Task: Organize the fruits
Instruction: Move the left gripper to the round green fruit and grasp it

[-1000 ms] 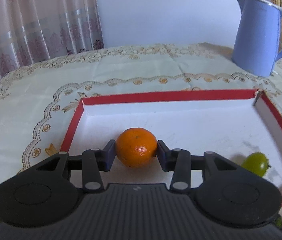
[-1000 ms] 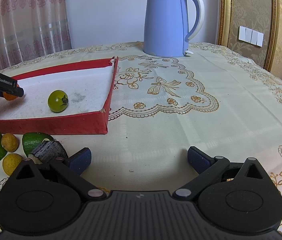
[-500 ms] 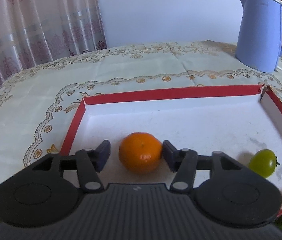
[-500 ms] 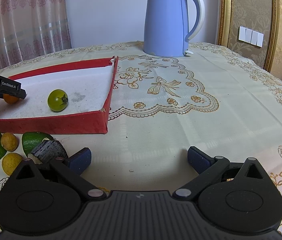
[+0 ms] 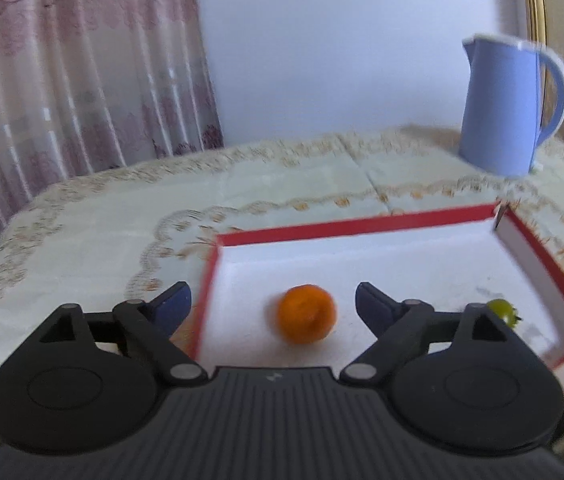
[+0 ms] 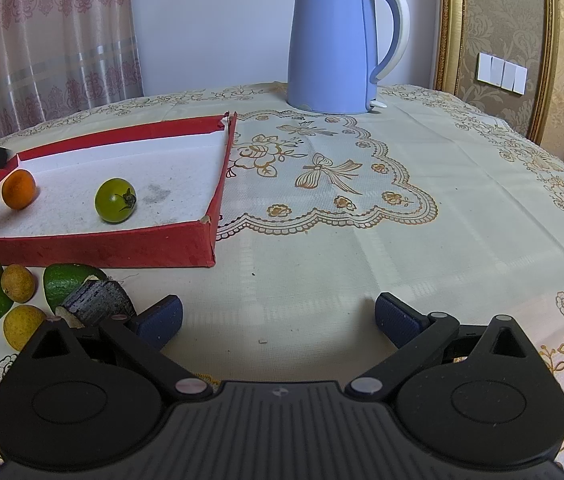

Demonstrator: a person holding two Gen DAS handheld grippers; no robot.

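Curtained room, desk (image 6: 362, 240) under cream embroidered cloth. Far left, loose fruit pieces (image 6: 18, 300) on cloth just outside red tray (image 6: 122, 246). Left tool (image 5: 270, 304) released, fingers spread wide above tray's left edge, gripping nothing. Orange (image 5: 307, 314) lies free on white tray floor between them, untouched. Green tomato (image 6: 115, 200) sits further right inside tray, apart from orange. Right tool (image 6: 278, 318) also released, hovering over bare cloth. Blue kettle (image 6: 334, 44) at desk's back.
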